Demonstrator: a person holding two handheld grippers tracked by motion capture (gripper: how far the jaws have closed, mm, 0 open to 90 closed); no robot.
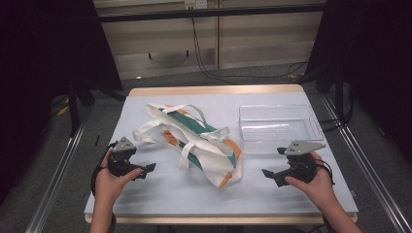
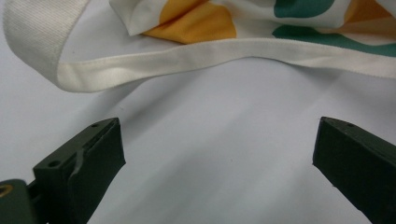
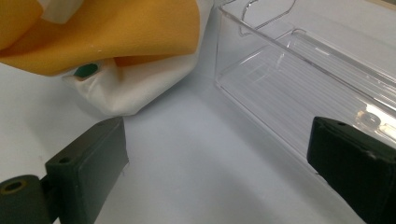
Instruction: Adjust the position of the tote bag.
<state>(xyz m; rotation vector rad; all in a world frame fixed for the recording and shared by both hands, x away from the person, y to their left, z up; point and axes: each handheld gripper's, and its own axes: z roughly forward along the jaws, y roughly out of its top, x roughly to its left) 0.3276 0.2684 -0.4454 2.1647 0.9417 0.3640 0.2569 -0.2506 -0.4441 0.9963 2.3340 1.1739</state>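
On the pale table (image 1: 160,194), a crumpled cream tote bag (image 1: 194,143) with green and orange patches lies mid-surface, its straps splayed toward the left gripper (image 1: 148,170). That gripper's jaws gape wide and hold nothing — aimed at the nearest strap (image 2: 187,53), likely to lift it. The right gripper (image 1: 268,174), equally wide and empty, faces the bag's corner beside a clear plastic bin (image 1: 279,127) — probably the bag's destination.
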